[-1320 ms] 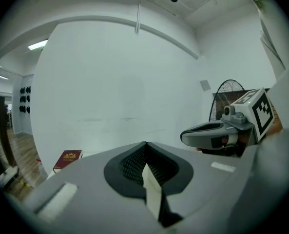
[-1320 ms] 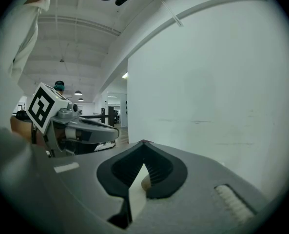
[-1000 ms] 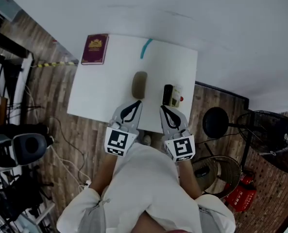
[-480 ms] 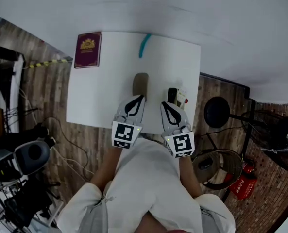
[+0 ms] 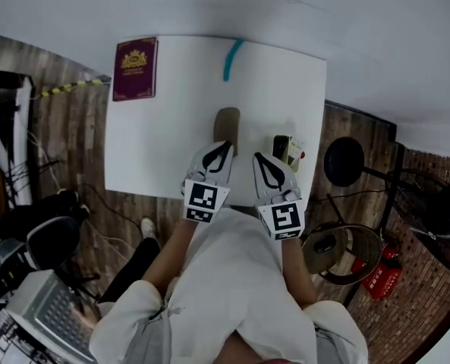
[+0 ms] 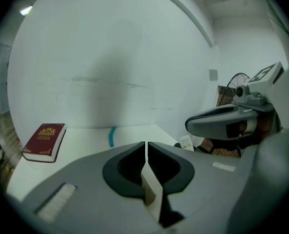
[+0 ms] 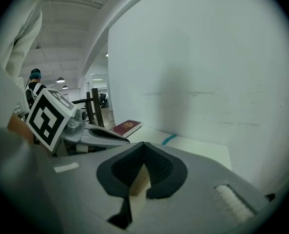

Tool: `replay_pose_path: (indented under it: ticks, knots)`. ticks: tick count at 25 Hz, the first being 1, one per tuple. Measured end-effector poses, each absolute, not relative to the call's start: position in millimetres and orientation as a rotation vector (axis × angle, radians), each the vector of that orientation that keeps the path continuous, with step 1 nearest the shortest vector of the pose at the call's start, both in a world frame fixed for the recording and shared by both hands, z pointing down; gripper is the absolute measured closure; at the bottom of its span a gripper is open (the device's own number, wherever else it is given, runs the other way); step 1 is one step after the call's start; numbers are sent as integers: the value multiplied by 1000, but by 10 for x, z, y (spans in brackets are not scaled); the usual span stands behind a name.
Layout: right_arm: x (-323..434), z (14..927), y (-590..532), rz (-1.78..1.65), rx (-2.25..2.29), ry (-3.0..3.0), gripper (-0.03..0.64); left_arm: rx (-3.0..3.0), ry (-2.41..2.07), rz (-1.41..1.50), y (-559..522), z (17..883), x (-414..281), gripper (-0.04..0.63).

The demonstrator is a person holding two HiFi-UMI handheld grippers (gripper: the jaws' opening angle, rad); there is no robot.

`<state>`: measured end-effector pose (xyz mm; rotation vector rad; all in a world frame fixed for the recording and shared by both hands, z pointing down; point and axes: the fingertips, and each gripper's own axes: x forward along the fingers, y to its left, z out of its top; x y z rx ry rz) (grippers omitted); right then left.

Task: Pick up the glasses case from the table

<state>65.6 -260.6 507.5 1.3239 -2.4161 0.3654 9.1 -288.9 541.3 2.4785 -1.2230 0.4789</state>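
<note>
Both claws are shut and empty, and the glasses case lies on the table.

The brown glasses case (image 5: 226,120) lies flat near the middle of the white table (image 5: 156,142). The left claw (image 5: 223,149) points at the near end of the case, with its tip right at that end. No view shows whether the two touch. Its two jaws are pressed together with nothing between them. The right claw (image 5: 262,160) is beside the left one, over the near edge of the table. Its jaws are shut too, and it holds nothing. A small box (image 5: 289,150) sits just past its tip, to the right of the case. A dark red book (image 5: 134,68) lies at the far left corner. A little blue-green strip (image 5: 231,49) lies at the far edge by the wall.
</note>
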Motion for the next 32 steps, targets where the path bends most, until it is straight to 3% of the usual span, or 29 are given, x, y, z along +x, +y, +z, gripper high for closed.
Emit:
replay_pose_path:
  ticks: [7, 14, 32]
  knots:
    - [645, 5240, -2623, 399, 1347, -2359, 612, 2425, -1184, 568, -2939, 5779, 108, 514]
    - [667, 5348, -2558, 433, 1323, -2345, 612, 2317, -1240, 671, -2993, 6149, 107, 406]
    - [819, 5532, -2641, 463, 1234, -2378, 612, 2093, -1328, 881, -3064, 6851, 91, 226]
